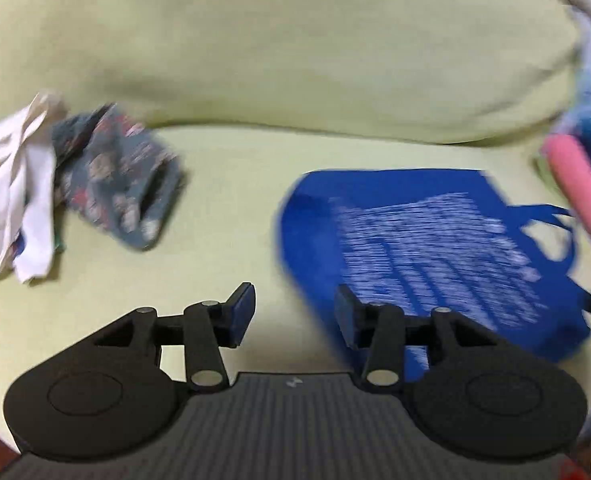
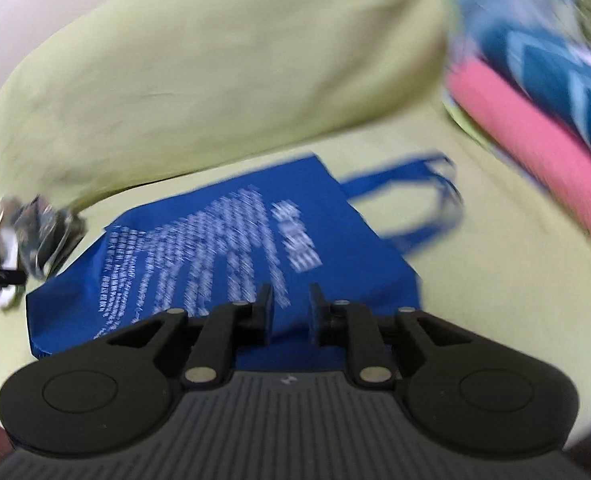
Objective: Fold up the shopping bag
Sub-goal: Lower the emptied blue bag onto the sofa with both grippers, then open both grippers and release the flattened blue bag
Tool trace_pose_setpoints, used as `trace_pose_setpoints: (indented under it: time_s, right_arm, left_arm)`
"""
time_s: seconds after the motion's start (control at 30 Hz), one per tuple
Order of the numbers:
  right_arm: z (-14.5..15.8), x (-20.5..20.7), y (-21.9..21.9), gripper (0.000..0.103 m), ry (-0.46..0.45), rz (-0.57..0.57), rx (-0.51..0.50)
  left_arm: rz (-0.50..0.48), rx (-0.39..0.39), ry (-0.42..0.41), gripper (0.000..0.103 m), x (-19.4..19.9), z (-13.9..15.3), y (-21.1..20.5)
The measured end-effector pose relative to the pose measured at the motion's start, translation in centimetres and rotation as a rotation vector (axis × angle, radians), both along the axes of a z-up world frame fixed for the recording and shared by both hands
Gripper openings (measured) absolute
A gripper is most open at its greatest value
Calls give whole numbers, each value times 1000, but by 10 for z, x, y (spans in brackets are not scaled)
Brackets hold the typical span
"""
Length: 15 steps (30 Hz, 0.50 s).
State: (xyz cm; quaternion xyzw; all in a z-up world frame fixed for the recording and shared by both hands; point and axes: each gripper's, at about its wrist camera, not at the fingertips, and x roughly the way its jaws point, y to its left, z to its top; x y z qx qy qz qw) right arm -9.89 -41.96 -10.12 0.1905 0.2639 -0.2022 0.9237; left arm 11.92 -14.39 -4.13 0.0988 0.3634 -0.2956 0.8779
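Note:
A blue shopping bag (image 1: pixel 427 248) with white print lies flat on the pale green sofa seat (image 1: pixel 231 184), its handles (image 1: pixel 555 232) to the right. My left gripper (image 1: pixel 293 312) is open and empty, just off the bag's near left edge. In the right wrist view the bag (image 2: pixel 231 248) lies ahead with its handles (image 2: pixel 427 204) at the far right. My right gripper (image 2: pixel 291 312) is open with a narrow gap, empty, above the bag's near edge. Both views are blurred.
A dark floral bag (image 1: pixel 115 176) and a white cloth bag (image 1: pixel 15 192) lie bunched at the left of the seat. A pink roll (image 1: pixel 579 192) and patterned blue fabric (image 2: pixel 555 52) sit at the right. The sofa backrest (image 1: pixel 279 48) rises behind.

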Motion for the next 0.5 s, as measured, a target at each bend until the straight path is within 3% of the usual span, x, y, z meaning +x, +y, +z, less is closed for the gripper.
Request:
trace_pose_setpoints:
  time_s: [0.13,0.23,0.27,0.33,0.43,0.5]
  right_arm:
    - [-18,41,6,17,86,55,-32]
    - [-41,48,10,20,182,56,-29]
    - [-48,45,11,22,195,50,-21]
    - [-53,34,9,22,154,45,-6]
    - [-53,32,0,23,151,41,37]
    - [-47,33,-5,23,169,24,54]
  left_arm:
    - [-104,129,-37,55,-20,-31,-34]
    - [-71,230,50,55,-11,-74,-30]
    - [-50,228,92,57,-5,-86,-23]
    - [-15,145,137,63,5,-94,-6]
    - [-12,110,188,57,12,-87,-1]
    - [-1,77,169,54,5,-73,3]
